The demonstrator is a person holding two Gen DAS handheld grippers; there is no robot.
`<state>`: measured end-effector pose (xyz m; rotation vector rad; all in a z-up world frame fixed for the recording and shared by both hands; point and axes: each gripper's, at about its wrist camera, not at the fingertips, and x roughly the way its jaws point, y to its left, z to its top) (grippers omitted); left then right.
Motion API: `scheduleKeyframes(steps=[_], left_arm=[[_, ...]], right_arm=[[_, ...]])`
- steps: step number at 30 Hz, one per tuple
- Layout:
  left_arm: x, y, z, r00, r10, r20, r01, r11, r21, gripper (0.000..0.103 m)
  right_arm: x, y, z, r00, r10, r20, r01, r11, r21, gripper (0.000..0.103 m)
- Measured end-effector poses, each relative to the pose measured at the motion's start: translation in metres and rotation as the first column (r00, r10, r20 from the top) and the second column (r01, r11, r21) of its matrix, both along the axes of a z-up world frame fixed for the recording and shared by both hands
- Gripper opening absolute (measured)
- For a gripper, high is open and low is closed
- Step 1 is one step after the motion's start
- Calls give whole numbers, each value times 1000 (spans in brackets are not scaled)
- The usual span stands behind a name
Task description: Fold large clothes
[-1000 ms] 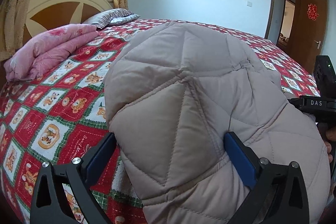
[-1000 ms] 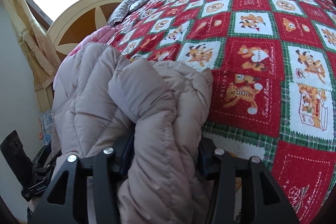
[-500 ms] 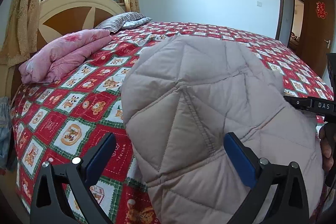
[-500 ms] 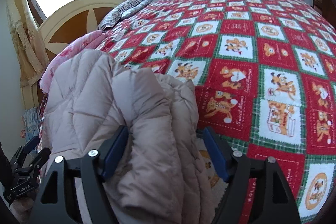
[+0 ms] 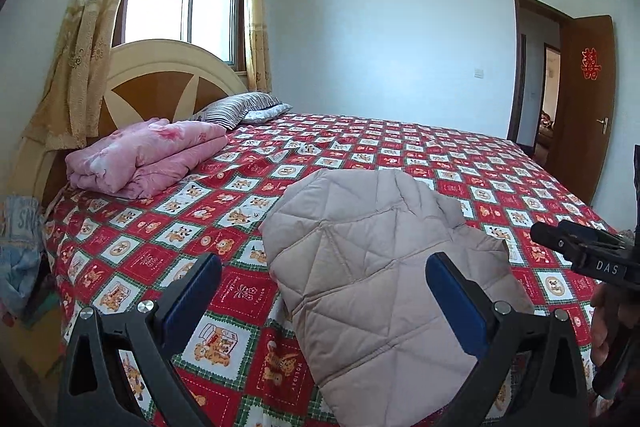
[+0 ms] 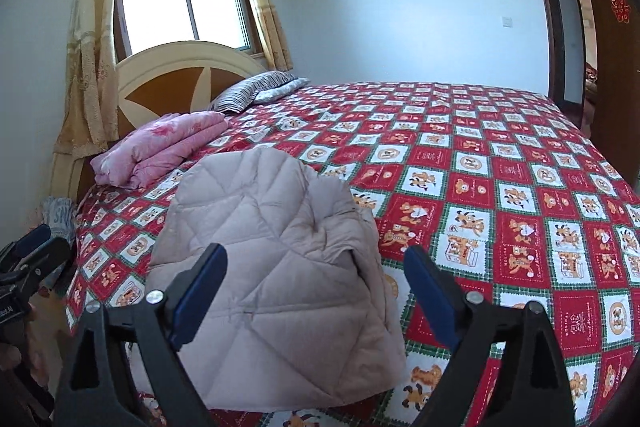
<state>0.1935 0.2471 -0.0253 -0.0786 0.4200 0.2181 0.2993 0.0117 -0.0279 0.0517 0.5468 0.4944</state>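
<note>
A beige quilted jacket (image 5: 380,267) (image 6: 272,247) lies folded in a bundle on the near edge of the bed. My left gripper (image 5: 324,291) is open, held back from and above the jacket, its blue pads touching nothing. My right gripper (image 6: 316,259) has its jaws opening; the jacket lies beyond and below them and no pad presses on it. In the left wrist view the right gripper (image 5: 580,251) juts in from the right, with a hand below it. The left gripper (image 6: 36,255) shows at the left edge of the right wrist view.
The bed carries a red and green checked cover (image 5: 440,155) with bear pictures. A folded pink quilt (image 5: 148,155) and a striped pillow (image 5: 236,109) lie by the headboard (image 5: 168,87). Blue cloth (image 5: 20,247) hangs beside the bed. An open door (image 5: 580,99) stands at the right.
The right gripper let go of the jacket fold and opened. Both grippers pulled back and rose, so the jacket looks smaller and lies free on the bed.
</note>
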Motion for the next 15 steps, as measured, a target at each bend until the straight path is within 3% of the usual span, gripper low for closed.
scheduleKeyframes(steps=[15], left_arm=[[-5,-11,2,1000,-27,-2,27,999,21,102]], right_arm=[[-25,0,6,999,26,41,-25,1000,-12,93]])
